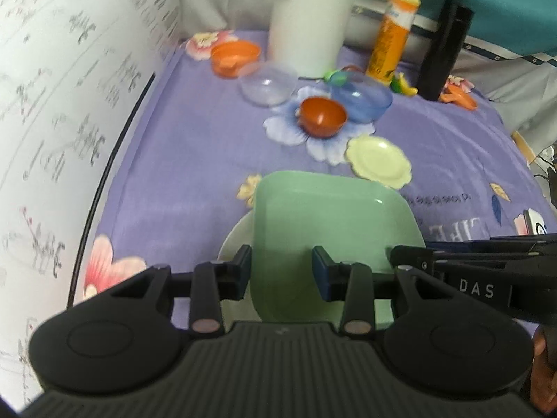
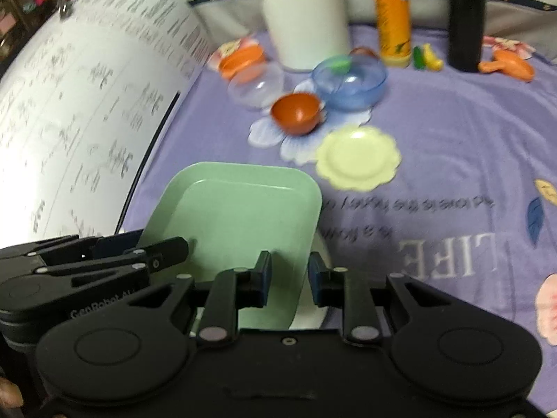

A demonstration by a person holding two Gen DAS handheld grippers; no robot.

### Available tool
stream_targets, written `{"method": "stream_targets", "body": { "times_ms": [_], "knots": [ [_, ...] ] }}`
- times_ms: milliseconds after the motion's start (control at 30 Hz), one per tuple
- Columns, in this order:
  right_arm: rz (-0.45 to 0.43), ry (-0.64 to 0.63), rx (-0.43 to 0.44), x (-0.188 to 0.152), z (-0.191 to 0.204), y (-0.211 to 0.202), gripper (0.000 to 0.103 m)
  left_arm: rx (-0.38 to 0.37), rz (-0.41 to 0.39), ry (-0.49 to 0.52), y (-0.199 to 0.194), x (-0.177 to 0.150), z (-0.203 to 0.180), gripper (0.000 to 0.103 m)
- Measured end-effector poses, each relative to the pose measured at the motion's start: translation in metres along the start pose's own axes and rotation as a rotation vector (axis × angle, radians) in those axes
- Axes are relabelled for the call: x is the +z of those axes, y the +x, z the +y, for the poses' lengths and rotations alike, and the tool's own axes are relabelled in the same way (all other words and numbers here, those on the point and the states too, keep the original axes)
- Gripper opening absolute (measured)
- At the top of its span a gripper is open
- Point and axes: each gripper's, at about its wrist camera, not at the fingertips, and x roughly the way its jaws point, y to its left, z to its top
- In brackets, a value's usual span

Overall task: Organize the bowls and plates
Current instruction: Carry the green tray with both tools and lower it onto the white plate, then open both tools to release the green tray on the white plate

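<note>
Both grippers clamped on one green square plate, held over purple floral cloth.

Left gripper (image 1: pixel 282 270) jaws narrow, gripping the left edge of green square plate (image 1: pixel 330 223); right gripper (image 2: pixel 289 278) jaws narrow, pinching the plate's right edge. White round plate (image 1: pixel 236 240) lies directly under the green one. Beyond, on the cloth (image 1: pixel 195 146): pale yellow scalloped plate (image 1: pixel 379 162), then red-brown bowl (image 1: pixel 323 116) touching blue translucent bowl (image 1: pixel 362 99), clear bowl (image 1: pixel 268 87), orange bowl (image 1: pixel 235 57). Far back: white cylinder (image 1: pixel 310 17), orange bottle (image 1: pixel 395 28), black upright object (image 1: pixel 444 52). Printed white sheet (image 1: pixel 62 104) curves along the left side. Frames blurred.
</note>
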Motion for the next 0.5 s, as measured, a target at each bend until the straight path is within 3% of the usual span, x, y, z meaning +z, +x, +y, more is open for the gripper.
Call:
{"method": "stream_targets", "body": {
  "times_ms": [500],
  "knots": [
    [0.062, -0.028, -0.025, -0.01, 0.008, 0.023, 0.024, -0.013, 0.045, -0.007, 0.022, -0.015, 0.01, 0.037]
  ]
}}
